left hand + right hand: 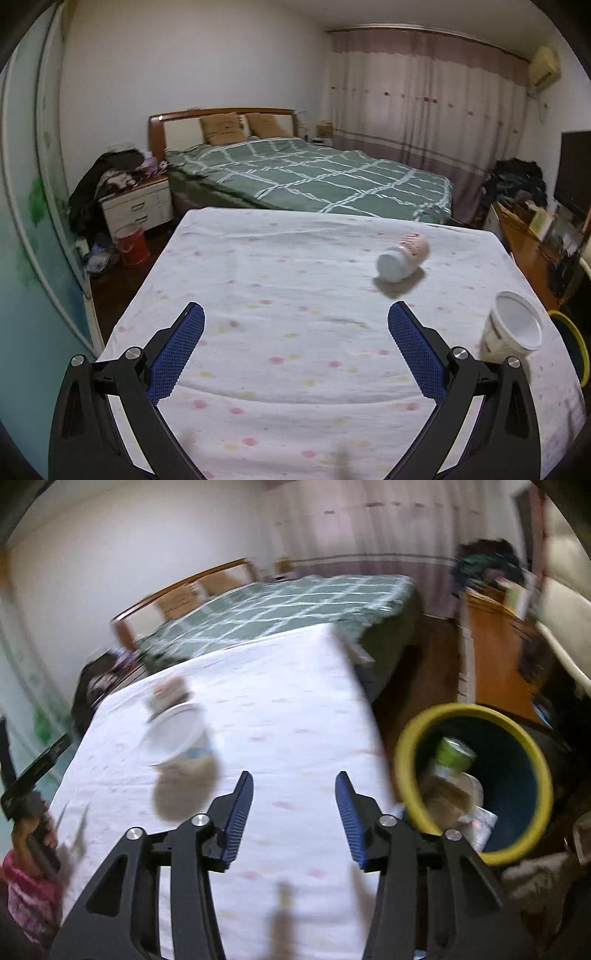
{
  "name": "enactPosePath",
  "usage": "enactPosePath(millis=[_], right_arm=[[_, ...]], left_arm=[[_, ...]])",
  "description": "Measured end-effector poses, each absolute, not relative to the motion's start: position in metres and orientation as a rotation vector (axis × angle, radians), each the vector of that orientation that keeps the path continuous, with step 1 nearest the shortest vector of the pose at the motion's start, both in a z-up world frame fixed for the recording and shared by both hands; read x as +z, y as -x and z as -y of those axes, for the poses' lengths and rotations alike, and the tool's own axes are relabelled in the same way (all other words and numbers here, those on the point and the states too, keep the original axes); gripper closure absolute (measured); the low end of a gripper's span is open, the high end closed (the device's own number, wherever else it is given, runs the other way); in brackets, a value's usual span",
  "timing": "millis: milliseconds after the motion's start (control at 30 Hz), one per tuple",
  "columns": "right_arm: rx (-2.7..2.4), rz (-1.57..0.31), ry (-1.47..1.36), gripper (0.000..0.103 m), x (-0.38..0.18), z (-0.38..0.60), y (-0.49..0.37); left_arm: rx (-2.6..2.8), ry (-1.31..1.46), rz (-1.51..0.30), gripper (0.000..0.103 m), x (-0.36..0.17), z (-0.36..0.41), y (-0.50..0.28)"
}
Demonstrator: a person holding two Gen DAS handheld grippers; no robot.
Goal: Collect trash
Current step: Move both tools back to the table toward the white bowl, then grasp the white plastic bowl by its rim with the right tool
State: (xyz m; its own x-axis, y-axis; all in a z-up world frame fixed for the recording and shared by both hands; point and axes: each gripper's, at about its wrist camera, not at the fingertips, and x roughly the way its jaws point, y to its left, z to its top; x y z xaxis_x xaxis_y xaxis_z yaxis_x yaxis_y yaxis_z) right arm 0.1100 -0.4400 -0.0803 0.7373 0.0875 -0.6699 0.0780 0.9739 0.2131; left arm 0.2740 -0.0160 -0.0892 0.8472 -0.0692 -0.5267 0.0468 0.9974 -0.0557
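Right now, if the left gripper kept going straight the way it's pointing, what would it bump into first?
Probably just the tablecloth. The left gripper is open and tilted down at bare cloth, with nothing between its fingers. The tipped-over bottle and the white cup both sit off to its right side, though depth is hard to judge.

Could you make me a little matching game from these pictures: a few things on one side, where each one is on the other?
Things:
1. white bottle
2. paper cup
3. green can
4. red bucket

Places:
A. inside the yellow-rimmed bin
B. on the floor by the nightstand
C. lying mid-table
D. at the table's right edge

Pairs: 1-C, 2-D, 3-A, 4-B
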Motion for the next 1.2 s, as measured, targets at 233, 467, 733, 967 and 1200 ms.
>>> enactPosePath(millis=[233,467,733,967,1200], right_arm=[[0.158,-0.8,-0.093,0.04,-0.097,0.359,-0.157],[0.167,-0.843,-0.032,0.031,-0.11,0.329,-0.185],[0.146,-0.853,-0.041,0.031,-0.119,0.325,-0.214],[0.157,-0.86,-0.077,0.027,-0.121,0.329,-0.227],[0.168,-0.847,-0.095,0.021,-0.12,0.327,-0.238]], left_arm=[[-0.091,0.056,-0.577,0.005,-0.102,0.017,-0.276],[-0.116,0.032,-0.566,0.005,-0.1,0.03,-0.269],[-0.143,0.038,-0.574,0.005,-0.098,0.034,-0.265],[-0.154,0.035,-0.581,0.005,-0.1,0.038,-0.264],[-0.161,0.028,-0.585,0.005,-0.101,0.041,-0.264]])
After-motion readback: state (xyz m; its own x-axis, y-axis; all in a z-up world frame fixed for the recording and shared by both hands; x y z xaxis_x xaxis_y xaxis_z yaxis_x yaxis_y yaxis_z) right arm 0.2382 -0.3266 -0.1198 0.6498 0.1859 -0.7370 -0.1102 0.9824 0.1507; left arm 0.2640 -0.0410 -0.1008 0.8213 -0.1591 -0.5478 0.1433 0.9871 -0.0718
